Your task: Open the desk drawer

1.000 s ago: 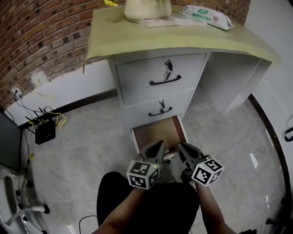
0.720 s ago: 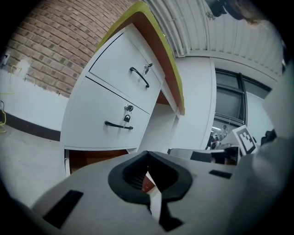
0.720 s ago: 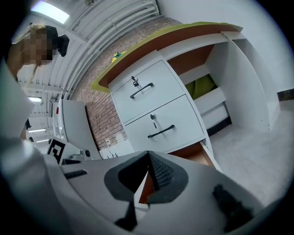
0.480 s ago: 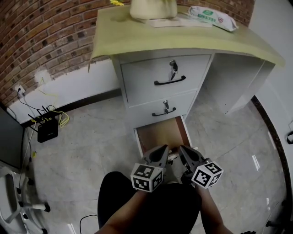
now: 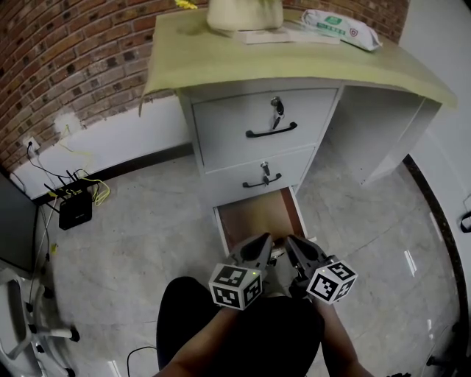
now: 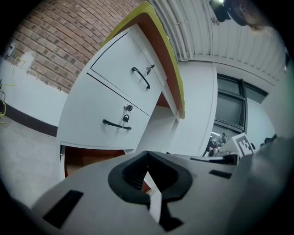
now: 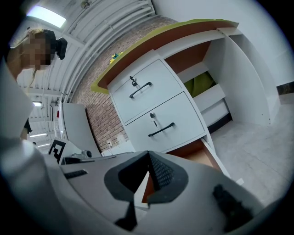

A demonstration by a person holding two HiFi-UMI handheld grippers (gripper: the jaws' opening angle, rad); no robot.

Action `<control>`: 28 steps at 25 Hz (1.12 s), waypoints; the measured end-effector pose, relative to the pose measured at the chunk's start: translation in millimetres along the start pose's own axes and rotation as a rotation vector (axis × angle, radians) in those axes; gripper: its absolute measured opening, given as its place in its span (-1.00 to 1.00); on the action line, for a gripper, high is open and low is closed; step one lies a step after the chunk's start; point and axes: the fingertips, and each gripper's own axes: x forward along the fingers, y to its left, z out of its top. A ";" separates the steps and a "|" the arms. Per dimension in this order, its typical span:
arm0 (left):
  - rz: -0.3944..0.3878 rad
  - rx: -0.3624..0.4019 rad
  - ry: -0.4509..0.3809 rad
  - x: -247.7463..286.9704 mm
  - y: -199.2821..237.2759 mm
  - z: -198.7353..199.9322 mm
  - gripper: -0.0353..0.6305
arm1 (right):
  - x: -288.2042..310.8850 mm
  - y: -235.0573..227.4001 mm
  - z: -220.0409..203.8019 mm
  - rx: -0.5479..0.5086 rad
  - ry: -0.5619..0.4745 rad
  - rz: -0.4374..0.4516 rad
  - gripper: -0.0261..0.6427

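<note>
The white desk (image 5: 294, 62) has three stacked drawers. Its top drawer (image 5: 261, 121) and middle drawer (image 5: 257, 171) are closed, each with a black handle and a key in its lock. The bottom drawer (image 5: 257, 215) stands pulled out, its brown inside showing. My left gripper (image 5: 260, 242) and right gripper (image 5: 292, 242) hover side by side at the open drawer's front end, both shut with nothing seen between the jaws. In the left gripper view my left gripper (image 6: 147, 157) points at the drawers (image 6: 110, 110). My right gripper (image 7: 148, 156) points at the open bottom drawer (image 7: 204, 153).
A tissue packet (image 5: 341, 28) and a cream bag (image 5: 245, 13) lie on the yellow-green desktop. A black router (image 5: 74, 210) with cables sits on the floor by the brick wall (image 5: 66, 59). A chair base (image 5: 22, 331) is at the lower left. The knee space (image 5: 372, 125) lies right of the drawers.
Both grippers stay shut in the same spot at the drawer's front end. Only the head view has shifted slightly.
</note>
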 end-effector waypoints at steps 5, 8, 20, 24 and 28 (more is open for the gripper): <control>-0.001 -0.021 -0.024 2.9 -0.4 4.5 -0.87 | 2.5 0.9 3.9 -0.013 0.004 0.010 -0.89; -0.012 -0.113 -0.070 5.5 3.8 13.5 -0.86 | 6.6 0.9 10.7 -0.015 -0.007 0.014 -0.89; -0.076 -0.506 -0.142 29.3 25.1 36.3 -0.86 | 39.5 -5.7 53.1 0.416 -0.116 0.127 -0.88; -0.128 -0.699 -0.163 36.5 32.8 40.6 -0.86 | 51.6 -11.4 54.9 0.647 -0.123 0.183 -0.89; -0.123 -0.762 -0.198 43.3 47.6 49.5 -0.86 | 63.8 -28.8 52.4 0.694 -0.092 0.152 -0.89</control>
